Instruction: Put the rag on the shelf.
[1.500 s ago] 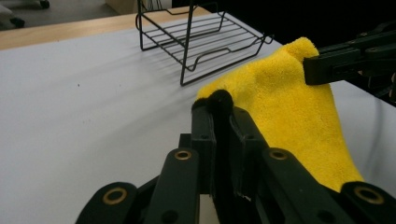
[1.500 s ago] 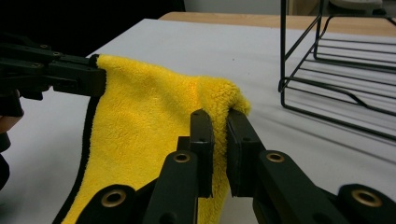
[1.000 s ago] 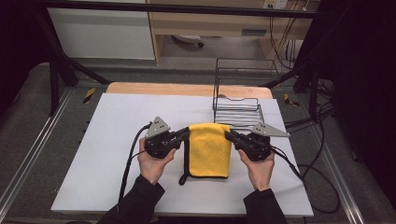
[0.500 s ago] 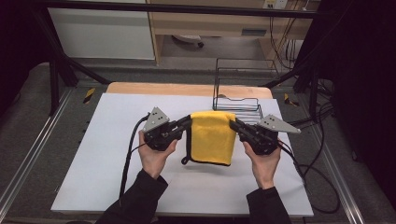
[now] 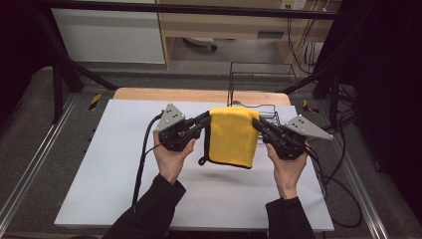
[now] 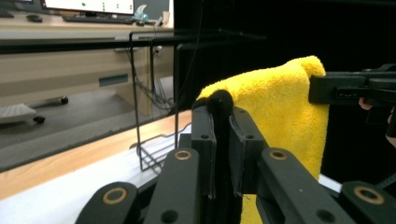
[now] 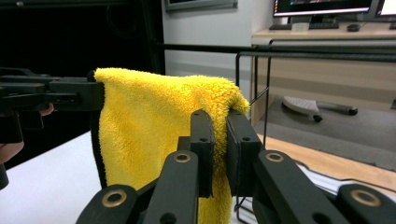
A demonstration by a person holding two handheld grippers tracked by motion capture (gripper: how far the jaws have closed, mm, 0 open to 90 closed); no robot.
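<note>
A folded, fluffy yellow microfibre cloth [image 5: 233,137] is held above the white table [image 5: 114,164], clamped at nine o'clock by the left gripper [image 5: 205,119] and at three o'clock by the right gripper [image 5: 259,124].

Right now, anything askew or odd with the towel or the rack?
Nothing stands out. The yellow towel hangs folded between the left tool and the right tool, each shut on an upper corner, its lower edge clear of the white table. The wire rack stands upright behind. Nothing looks spilled or damaged.
</note>
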